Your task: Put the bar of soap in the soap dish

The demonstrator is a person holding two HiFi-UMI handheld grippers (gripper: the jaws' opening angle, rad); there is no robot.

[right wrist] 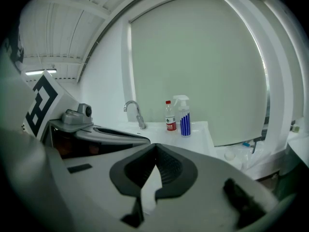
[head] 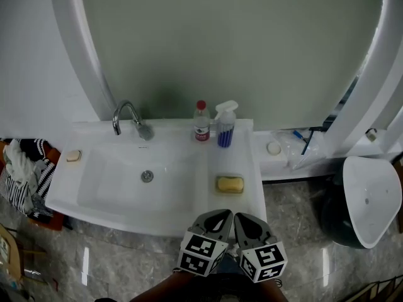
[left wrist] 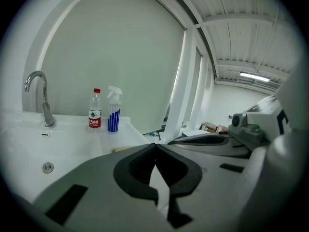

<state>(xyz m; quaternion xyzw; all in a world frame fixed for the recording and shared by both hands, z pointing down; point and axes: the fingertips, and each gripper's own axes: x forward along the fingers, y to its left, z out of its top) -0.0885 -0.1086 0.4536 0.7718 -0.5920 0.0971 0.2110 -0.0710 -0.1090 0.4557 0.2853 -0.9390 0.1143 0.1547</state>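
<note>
**Soap on the sink's right ledge, both tongs shut and empty**

From the head view we see the bar of soap lying flat on the right ledge of the white sink, in front of the spray bottle and the red-capped bottle. Its long axis runs left to right, parallel to the sink's front edge. A paler rim shows around the bar, which we take for the soap dish, though it is too small to make out clearly. The left gripper and right gripper sit side by side at the sink's front edge, near the soap but apart from it, tips towards the wall. Only this view shows the whole bar.

In the left gripper view, we find the jaws closed tip to tip with nothing between them. Over the gripper's body only a thin yellowish strip shows where the soap lies, so its direction cannot be read here. This view does give us the faucet, the drain and both bottles upright at the back of the ledge.

In the right gripper view, the jaws likewise meet at the tips and hold nothing. The soap is hidden behind the gripper's body. We see the faucet and the two bottles standing just beside each other, and the left gripper's body at the left.
</note>
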